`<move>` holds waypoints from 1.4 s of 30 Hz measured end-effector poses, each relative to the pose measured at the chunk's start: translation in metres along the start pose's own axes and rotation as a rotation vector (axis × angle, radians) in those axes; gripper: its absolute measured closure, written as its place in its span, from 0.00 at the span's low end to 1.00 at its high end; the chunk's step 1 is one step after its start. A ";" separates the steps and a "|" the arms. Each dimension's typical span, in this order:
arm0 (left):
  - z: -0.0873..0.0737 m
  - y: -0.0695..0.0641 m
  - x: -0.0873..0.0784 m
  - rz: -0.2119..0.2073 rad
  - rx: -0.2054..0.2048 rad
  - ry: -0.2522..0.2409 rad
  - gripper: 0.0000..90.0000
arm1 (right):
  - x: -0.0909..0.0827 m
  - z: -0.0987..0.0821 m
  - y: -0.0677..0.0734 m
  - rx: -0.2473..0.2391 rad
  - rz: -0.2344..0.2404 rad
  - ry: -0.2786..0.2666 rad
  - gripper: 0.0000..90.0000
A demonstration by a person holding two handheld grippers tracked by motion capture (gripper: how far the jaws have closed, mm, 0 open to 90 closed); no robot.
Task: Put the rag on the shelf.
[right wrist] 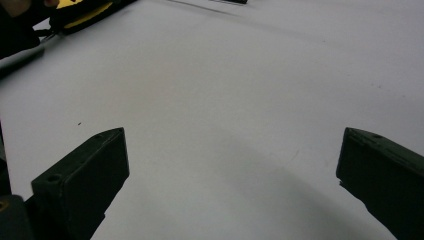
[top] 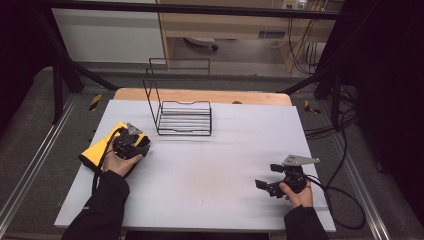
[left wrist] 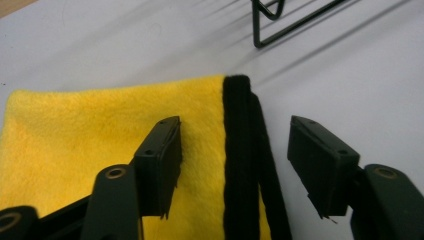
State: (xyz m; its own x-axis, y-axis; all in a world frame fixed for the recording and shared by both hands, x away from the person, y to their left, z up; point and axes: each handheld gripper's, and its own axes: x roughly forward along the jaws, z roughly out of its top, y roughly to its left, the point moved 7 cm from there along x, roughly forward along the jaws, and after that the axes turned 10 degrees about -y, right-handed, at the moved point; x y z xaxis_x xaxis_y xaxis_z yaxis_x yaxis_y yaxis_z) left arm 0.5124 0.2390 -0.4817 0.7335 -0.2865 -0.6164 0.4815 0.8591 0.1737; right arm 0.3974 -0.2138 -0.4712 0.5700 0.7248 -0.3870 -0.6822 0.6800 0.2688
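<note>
Grey table (top: 210,170), wire rack (top: 182,118) at far edge, empty; yellow cloth (left wrist: 90,130) at left edge, black hem between wide-open left gripper (left wrist: 235,165) jaws, ungrasped; right gripper (right wrist: 230,185) wide, idle.

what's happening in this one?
A person sits at a grey table with a gripper in each hand. The left gripper is open over a folded yellow cloth, its jaws straddling the cloth's black edge, not yet closed. The right gripper is open and holds nothing, low over bare table. A black wire rack stands at the far side, nothing in it.
</note>
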 end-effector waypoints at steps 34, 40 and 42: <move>0.013 -0.038 -0.041 -0.183 -0.015 -0.087 0.88 | 0.001 0.001 0.002 0.008 0.009 -0.006 0.01; 0.019 -0.089 -0.051 -0.247 0.004 -0.084 0.88 | 0.002 0.000 0.003 0.009 0.009 -0.003 0.01; 0.021 -0.103 -0.050 -0.269 0.004 -0.088 0.88 | 0.003 0.001 0.003 0.006 0.009 -0.004 0.01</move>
State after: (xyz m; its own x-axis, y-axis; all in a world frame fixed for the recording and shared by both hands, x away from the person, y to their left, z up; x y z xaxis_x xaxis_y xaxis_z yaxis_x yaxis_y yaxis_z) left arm 0.4359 0.1555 -0.4523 0.6177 -0.5397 -0.5719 0.6660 0.7457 0.0156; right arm 0.3970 -0.2096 -0.4705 0.5659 0.7311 -0.3811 -0.6846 0.6743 0.2771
